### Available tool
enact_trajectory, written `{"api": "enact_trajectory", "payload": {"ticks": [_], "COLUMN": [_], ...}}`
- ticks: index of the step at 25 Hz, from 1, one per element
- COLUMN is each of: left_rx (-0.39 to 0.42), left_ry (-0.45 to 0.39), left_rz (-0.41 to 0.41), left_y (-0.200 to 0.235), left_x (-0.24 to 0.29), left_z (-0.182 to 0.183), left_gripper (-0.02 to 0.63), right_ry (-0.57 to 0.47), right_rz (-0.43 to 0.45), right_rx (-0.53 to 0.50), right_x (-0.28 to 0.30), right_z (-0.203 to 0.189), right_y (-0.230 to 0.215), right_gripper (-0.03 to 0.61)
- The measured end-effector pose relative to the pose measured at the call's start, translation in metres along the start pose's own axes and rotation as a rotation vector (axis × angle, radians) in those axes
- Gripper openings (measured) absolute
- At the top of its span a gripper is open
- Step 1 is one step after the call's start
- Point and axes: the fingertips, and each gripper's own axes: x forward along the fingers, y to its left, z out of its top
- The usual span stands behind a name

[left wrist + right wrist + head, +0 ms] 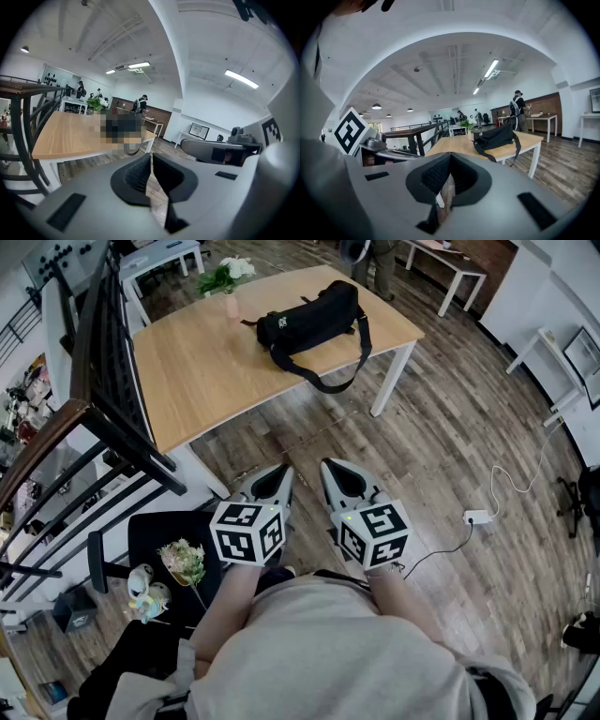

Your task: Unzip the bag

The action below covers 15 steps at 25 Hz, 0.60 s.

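A black bag (309,320) with a long strap lies on the wooden table (206,371), its strap hanging over the near edge. In the right gripper view the black bag (494,137) sits far ahead on the table; in the left gripper view it is blurred over. My left gripper (284,474) and right gripper (328,470) are held side by side close to my body, well short of the table. Both are shut with nothing between the jaws, as the left gripper (151,161) and right gripper (450,164) show in their own views.
A pink vase with flowers (227,282) stands at the table's far edge. A dark metal railing (103,409) runs along the left. A black chair (159,549) with small flowers sits by my left side. A white power strip and cable (478,517) lie on the floor right.
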Motion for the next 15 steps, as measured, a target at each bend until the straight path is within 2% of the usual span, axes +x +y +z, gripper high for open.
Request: {"api": "enact_trajectory", "payload": {"ticks": [5, 10, 15], "left_rx": [0.009, 0.010, -0.034], "left_ry": [0.014, 0.010, -0.089], "left_rz": [0.025, -0.014, -0.033], "left_y": [0.001, -0.009, -0.021], "left_x": [-0.002, -0.001, -0.005], "left_z": [-0.009, -0.009, 0.005], "left_gripper": [0.031, 0.031, 0.032], "right_ry": [-0.001, -0.005, -0.022], "right_rz": [0.003, -0.003, 0.079], "right_rx": [0.025, -0.020, 0.024], "right_x": [-0.002, -0.012, -0.022], "right_z": [-0.005, 0.000, -0.003], "right_y": [0.000, -0.003, -0.001], "right_gripper": [0.005, 0.005, 0.008]}}
